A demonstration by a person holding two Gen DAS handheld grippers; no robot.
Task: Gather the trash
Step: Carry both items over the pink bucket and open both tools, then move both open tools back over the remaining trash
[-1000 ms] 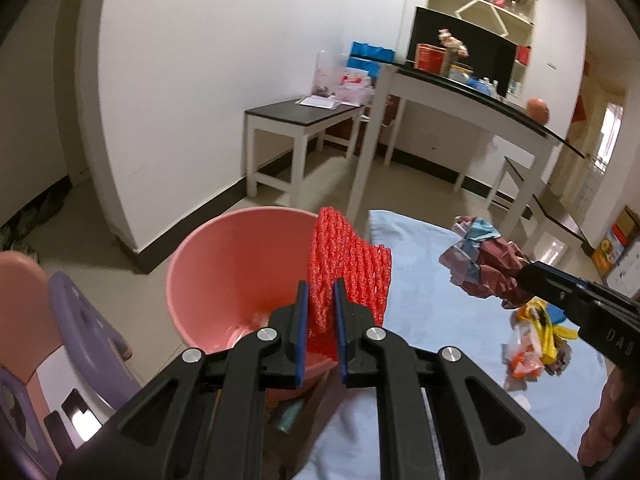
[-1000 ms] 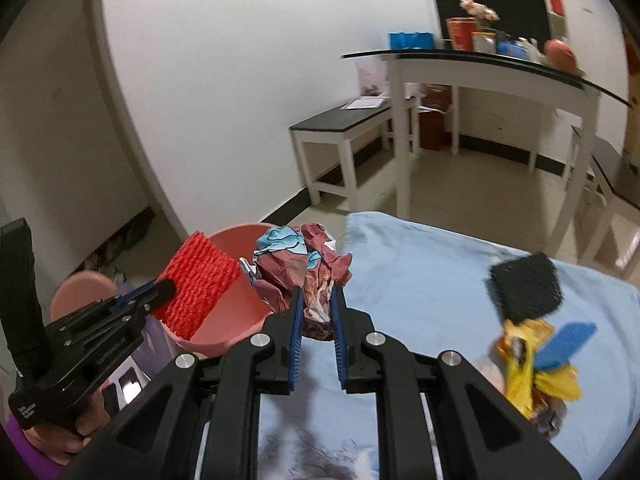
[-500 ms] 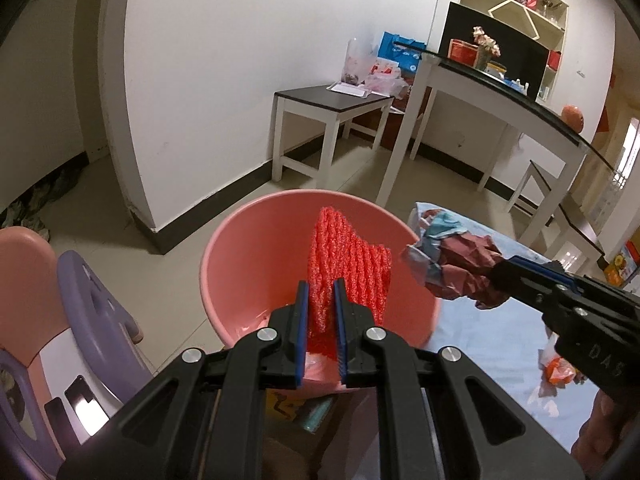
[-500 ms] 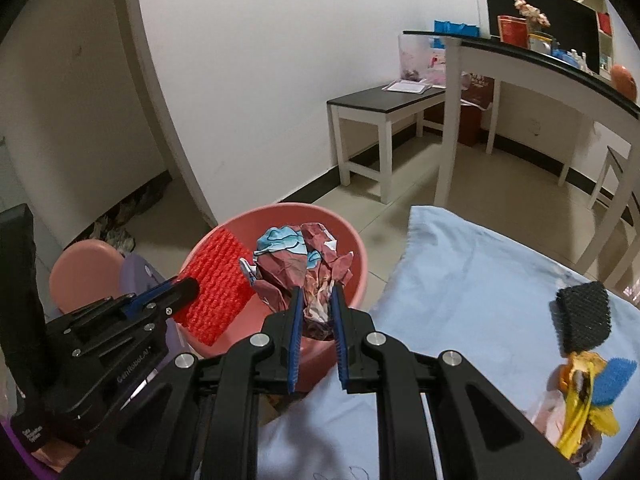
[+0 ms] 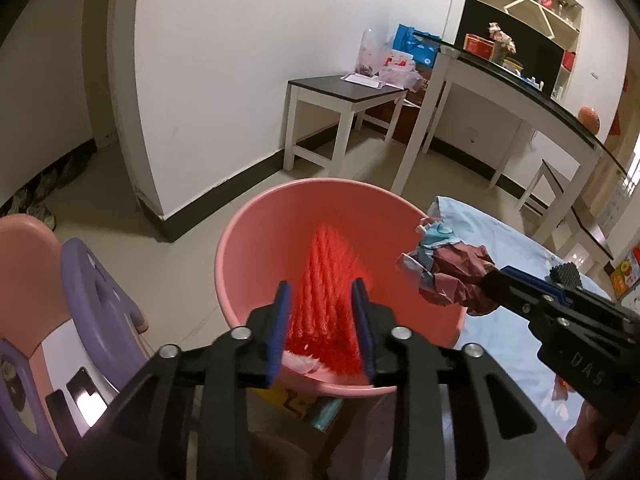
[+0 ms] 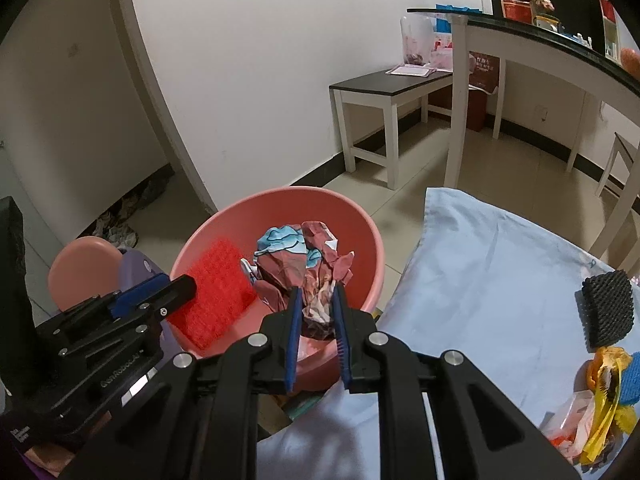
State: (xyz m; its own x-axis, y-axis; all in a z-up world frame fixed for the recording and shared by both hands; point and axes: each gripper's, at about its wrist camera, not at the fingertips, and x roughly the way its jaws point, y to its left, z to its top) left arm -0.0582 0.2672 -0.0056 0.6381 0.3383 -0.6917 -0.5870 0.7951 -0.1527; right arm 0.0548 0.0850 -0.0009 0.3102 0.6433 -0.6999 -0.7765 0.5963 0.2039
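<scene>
- The blue-clothed counter stands just beside my pink basin.
- My left claw hangs over the basin, jaws apart, the red foam net loose between them.
- My right claw is clamped on a crumpled paper wad above the basin's rim.
- A black foam net and mixed wrappers lie on the counter.
</scene>
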